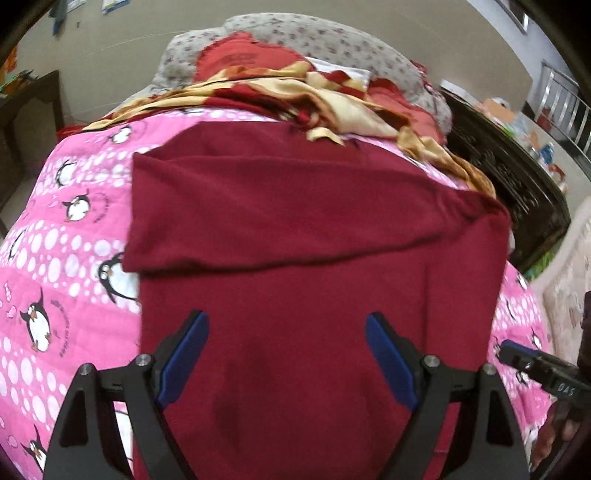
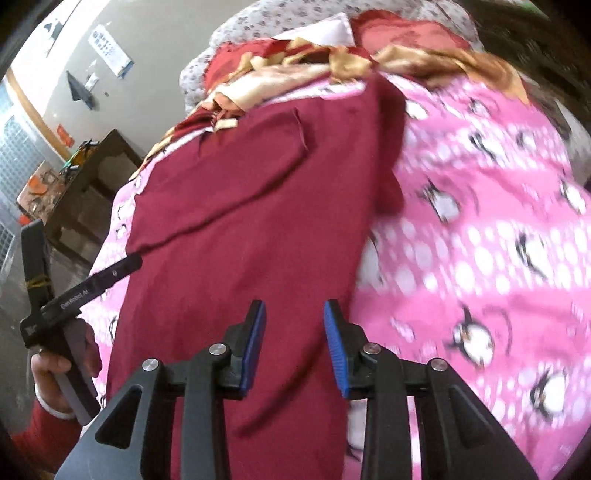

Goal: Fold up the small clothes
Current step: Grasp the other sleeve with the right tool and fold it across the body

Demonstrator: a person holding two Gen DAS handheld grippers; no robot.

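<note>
While a dark red garment [image 1: 314, 229] lies spread on a bed covered by a pink penguin-print quilt [image 1: 55, 258], both grippers hover above it with nothing between their fingers. One sleeve or side panel is already laid across the body of the garment, its edge running as a long crease from side to side in the left wrist view.

Seen through its own camera, the left gripper [image 1: 287, 354] has its blue-padded fingers spread wide apart, framing the near end of the cloth without touching it. Over the garment's right edge, where red cloth meets pink quilt, the right gripper [image 2: 294, 343] holds its fingers a moderate gap apart, also empty.

Judging by the layout, one fold is done and the hands are repositioning for the next. That move likely calls for each gripper to drop to the near hem or a side edge, pinch a single layer, and carry it across without dragging the folded part askew.

Only the left wrist view shows the whole width of the garment and the far end of the bed, with a crumpled gold and red cloth [image 1: 303, 96] and a grey flowered pillow [image 1: 325, 33] behind it; the right gripper's tip appears at its right edge. Only the right wrist view shows the person's left hand [image 2: 62, 365] and red sleeve gripping the other tool's handle, plus a dark wooden desk [image 2: 92, 177] beside the bed.
</note>
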